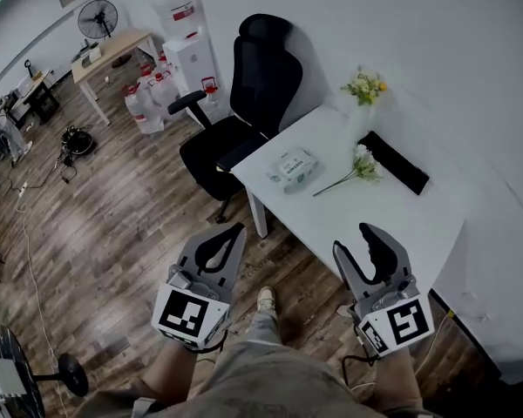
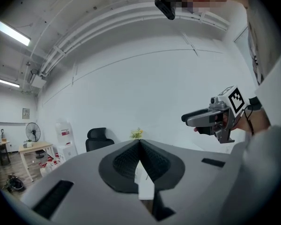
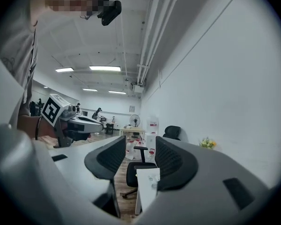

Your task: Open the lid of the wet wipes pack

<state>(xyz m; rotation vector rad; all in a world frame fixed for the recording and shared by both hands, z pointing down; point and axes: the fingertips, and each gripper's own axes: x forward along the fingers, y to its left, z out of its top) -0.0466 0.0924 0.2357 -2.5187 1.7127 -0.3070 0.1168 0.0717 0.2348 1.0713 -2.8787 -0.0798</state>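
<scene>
- Knees and forearms of the person [image 1: 261,377] fill the bottom edge of the head view, with a gripper held out level in each hand above the wooden floor [image 1: 113,233].
- Head view: the left gripper [image 1: 235,231] has its jaws brought together at the tips, with nothing between them.
- Head view: the right gripper [image 1: 353,239] has its jaws spread wide and is empty.
- Head view: both grippers are well apart from the white table [image 1: 392,225] ahead of them.
- Head view: the wet wipes pack [image 1: 293,167] lies flat near the table's end, beside the black office chair [image 1: 248,103], and its lid looks shut.
- Head view: a cut flower stem [image 1: 353,172] lies just right of the pack. A black strip [image 1: 394,162] lies beyond it, and a vase of flowers [image 1: 363,90] stands by the wall.
- Left gripper view: the left gripper [image 2: 139,143] shows its pads meeting in a point. The chair [image 2: 97,137] and the flowers [image 2: 137,133] are far behind, and the right gripper [image 2: 187,118] is off to the side.
- Right gripper view: the right gripper [image 3: 140,156] has a wide gap between its pads. The chair [image 3: 139,170] and the table's end [image 3: 145,191] show through the gap in the distance, and a small pale shape there is too small to name.
- Right gripper view: the left gripper [image 3: 99,124] is at the left side.
</scene>
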